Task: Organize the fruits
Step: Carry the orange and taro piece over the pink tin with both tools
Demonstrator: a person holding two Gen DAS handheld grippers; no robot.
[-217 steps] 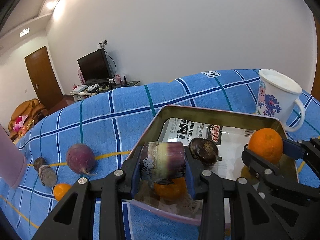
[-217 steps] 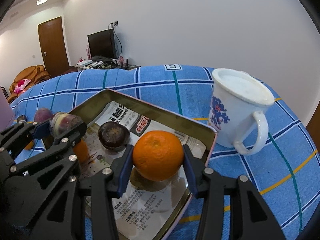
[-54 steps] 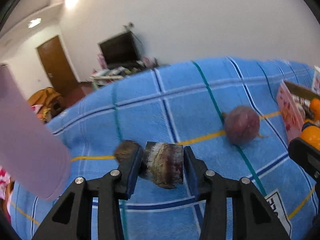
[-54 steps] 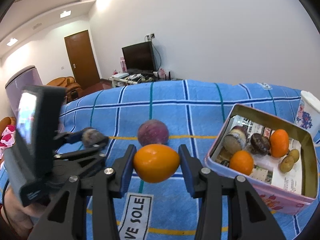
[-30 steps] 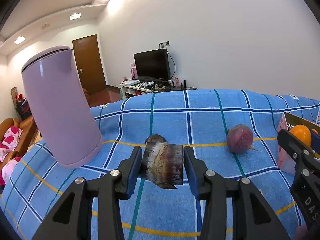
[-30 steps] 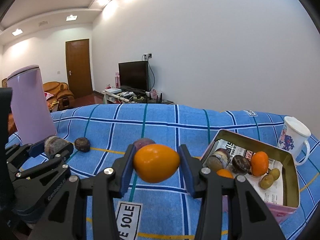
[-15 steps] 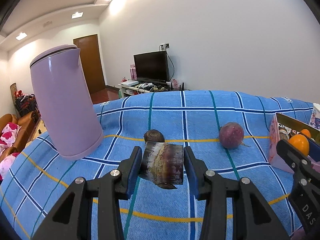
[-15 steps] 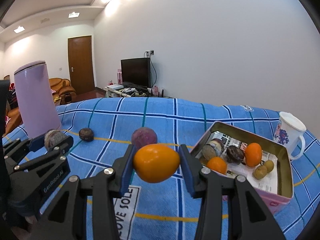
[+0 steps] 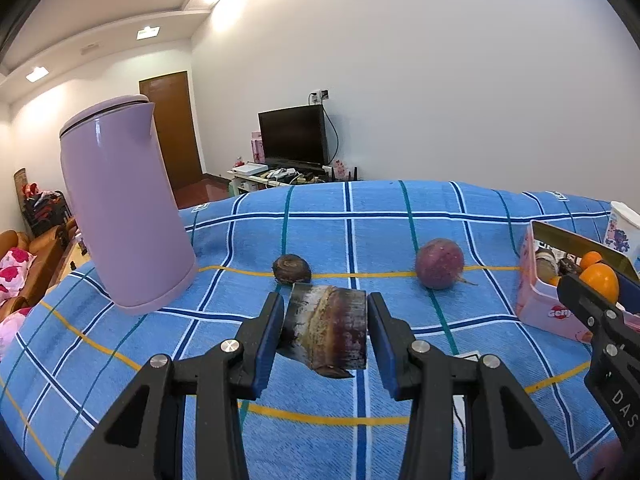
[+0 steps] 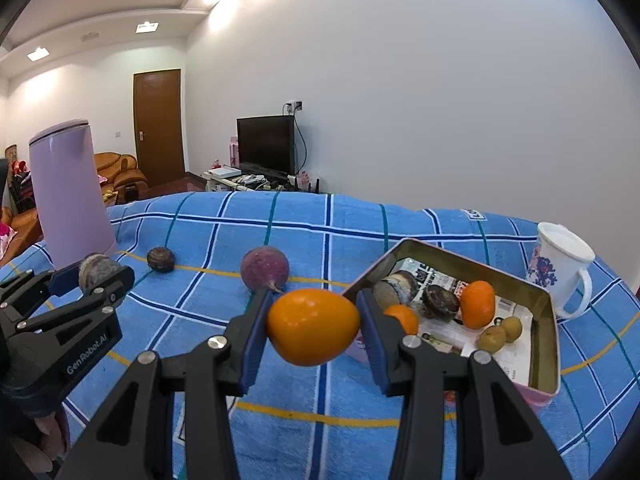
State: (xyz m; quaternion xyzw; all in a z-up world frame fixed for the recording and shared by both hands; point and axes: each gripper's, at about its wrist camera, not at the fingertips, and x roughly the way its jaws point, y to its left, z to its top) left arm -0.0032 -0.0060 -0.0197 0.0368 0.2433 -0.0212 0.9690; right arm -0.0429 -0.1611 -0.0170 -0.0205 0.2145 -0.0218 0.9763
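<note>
Two fruits ride in the air above the bed [image 9: 500,220]: the right gripper [image 10: 314,332] has its jaws pinching an orange [image 10: 313,332], the left gripper [image 9: 326,330] a brown chunk [image 9: 326,330], probably bound for the tin [image 10: 548,328] at three o'clock, where like pieces gather.

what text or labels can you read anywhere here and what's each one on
"GenRobot.AI": on the body of the left gripper, seen from the right wrist.
"DAS", cut off at the frame edge: on the right gripper, seen from the left wrist.
Red logo on the pink tin: too blurred.
Newspaper lining the tin: too small.
Cloth tag on the blue blanket: unreadable.
</note>
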